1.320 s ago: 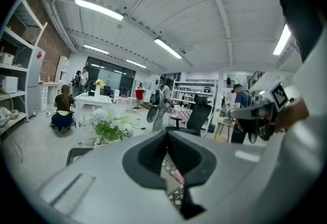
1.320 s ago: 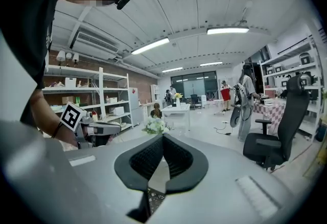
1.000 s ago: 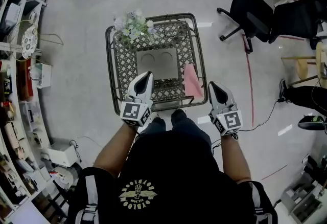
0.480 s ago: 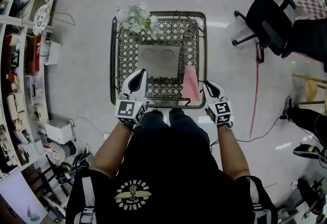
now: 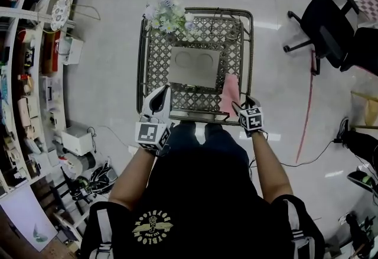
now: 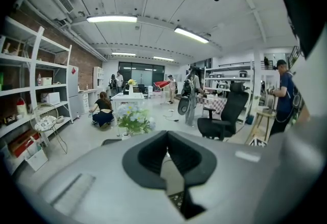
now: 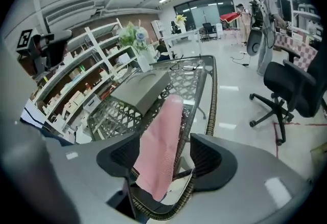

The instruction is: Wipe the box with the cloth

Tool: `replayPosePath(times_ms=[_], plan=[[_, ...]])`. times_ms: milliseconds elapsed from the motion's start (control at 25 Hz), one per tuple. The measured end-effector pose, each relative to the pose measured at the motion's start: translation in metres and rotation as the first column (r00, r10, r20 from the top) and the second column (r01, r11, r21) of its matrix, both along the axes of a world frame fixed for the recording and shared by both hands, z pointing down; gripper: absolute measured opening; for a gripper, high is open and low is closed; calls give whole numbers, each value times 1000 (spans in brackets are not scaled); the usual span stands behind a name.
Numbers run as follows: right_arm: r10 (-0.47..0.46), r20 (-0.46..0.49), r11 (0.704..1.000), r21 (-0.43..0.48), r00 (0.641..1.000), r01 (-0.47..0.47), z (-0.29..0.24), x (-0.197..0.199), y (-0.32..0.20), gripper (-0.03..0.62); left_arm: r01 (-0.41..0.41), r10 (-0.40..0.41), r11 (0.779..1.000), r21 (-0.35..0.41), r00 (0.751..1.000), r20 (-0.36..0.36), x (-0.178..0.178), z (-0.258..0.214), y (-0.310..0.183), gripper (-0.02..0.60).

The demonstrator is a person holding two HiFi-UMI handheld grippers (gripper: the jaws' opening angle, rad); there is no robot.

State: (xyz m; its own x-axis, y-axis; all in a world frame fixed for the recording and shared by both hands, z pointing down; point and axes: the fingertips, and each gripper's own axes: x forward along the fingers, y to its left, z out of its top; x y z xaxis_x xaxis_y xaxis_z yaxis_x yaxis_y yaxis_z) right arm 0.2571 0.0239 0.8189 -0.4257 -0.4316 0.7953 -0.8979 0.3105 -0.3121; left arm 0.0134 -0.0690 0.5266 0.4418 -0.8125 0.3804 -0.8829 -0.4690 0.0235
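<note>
A grey box [image 5: 195, 67] lies in the middle of a lattice table [image 5: 152, 62]. A pink cloth [image 5: 230, 93] is on the table's front right part, beside the box. My right gripper [image 5: 244, 104] is down at the cloth's near end. In the right gripper view its jaws are opening, and the cloth [image 7: 162, 141] lies between them with the pads off it; the box [image 7: 140, 90] is beyond. My left gripper [image 5: 163, 91] is shut at the table's front left edge, holding nothing. The left gripper view shows this gripper [image 6: 167, 159] with its pads together.
A flower bunch [image 5: 168, 15] stands at the table's far left corner. Black office chairs [image 5: 322, 33] are on the floor to the right. Shelves [image 5: 35, 45] and boxes line the left side, with cables [image 5: 100, 175] on the floor near my legs.
My right gripper has dropped from above the table down to the near end of the pink cloth, and its jaws have come apart. The left gripper has stayed near the front left edge.
</note>
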Motion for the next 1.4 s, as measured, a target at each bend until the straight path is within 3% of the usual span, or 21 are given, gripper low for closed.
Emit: replayPosePath(times_ms=[360, 400, 480, 520, 800, 1120, 1400], plan=[[-4, -116, 994, -110, 993, -9, 49, -12, 3, 296, -25, 24, 999, -36, 1000, -18, -25, 21, -8, 0], [5, -140, 993, -113, 990, -21, 52, -10, 3, 271, -29, 28, 999, -34, 999, -21, -30, 20, -11, 0], [30, -196, 992, -113, 980, -53, 53, -5, 3, 45, -32, 31, 999, -32, 999, -28, -42, 18, -17, 0], [46, -212, 991, -116, 976, -72, 51, -4, 3, 20, -32, 31, 999, -34, 999, -32, -49, 17, -21, 0], [132, -171, 991, -14, 976, -137, -13, -37, -24, 20, -49, 48, 998, -32, 998, -44, -100, 7, -50, 0], [102, -108, 992, 87, 989, -93, -86, -105, -76, 20, -94, 92, 995, -21, 992, -90, -124, 7, -84, 0], [0, 0, 997, 82, 1000, 0, -97, -192, -125, 20, -71, 68, 997, -28, 993, -93, -149, 11, -104, 0]])
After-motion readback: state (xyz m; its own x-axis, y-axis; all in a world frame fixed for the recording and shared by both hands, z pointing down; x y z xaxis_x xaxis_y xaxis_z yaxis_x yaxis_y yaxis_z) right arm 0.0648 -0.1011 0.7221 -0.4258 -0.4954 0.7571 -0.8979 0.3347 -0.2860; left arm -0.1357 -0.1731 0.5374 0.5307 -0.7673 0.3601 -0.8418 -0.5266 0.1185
